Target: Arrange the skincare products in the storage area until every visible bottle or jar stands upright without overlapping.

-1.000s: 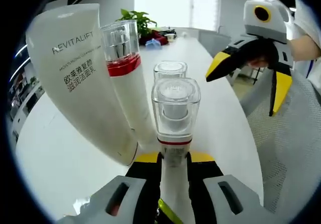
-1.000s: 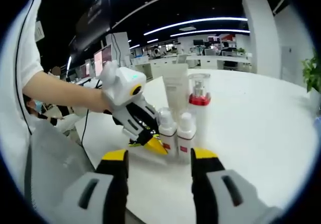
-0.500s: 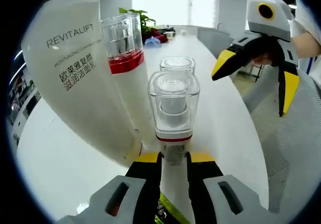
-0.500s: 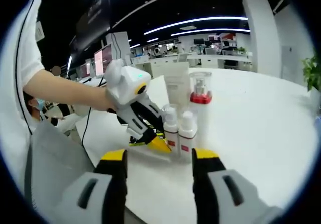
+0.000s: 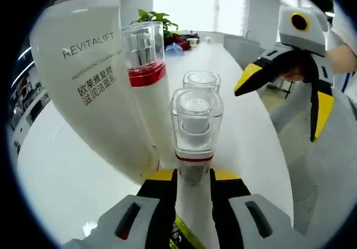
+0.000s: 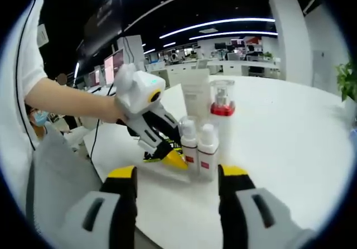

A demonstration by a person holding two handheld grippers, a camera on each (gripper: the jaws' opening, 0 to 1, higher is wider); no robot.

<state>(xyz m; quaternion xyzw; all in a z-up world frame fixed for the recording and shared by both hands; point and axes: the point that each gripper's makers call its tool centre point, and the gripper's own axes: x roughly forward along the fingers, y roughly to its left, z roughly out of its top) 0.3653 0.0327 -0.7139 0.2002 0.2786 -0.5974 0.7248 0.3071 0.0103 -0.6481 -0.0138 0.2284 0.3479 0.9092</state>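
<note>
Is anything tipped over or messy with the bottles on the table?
Nothing is spilled or knocked over. The big white tube looks slanted in the left gripper view, yet it stands straight in the right gripper view, so that is probably lens bending. The left gripper is closed around a small bottle.

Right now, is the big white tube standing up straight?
Upright: the big white tube stands on the table, beside the red-collared bottle.

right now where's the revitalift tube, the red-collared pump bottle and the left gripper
revitalift tube (image 5: pixel 92 87), left gripper view, on its printed front.
red-collared pump bottle (image 5: pixel 146 76), left gripper view, on the red collar.
left gripper (image 6: pixel 170 155), right gripper view, between its yellow tips.
</note>
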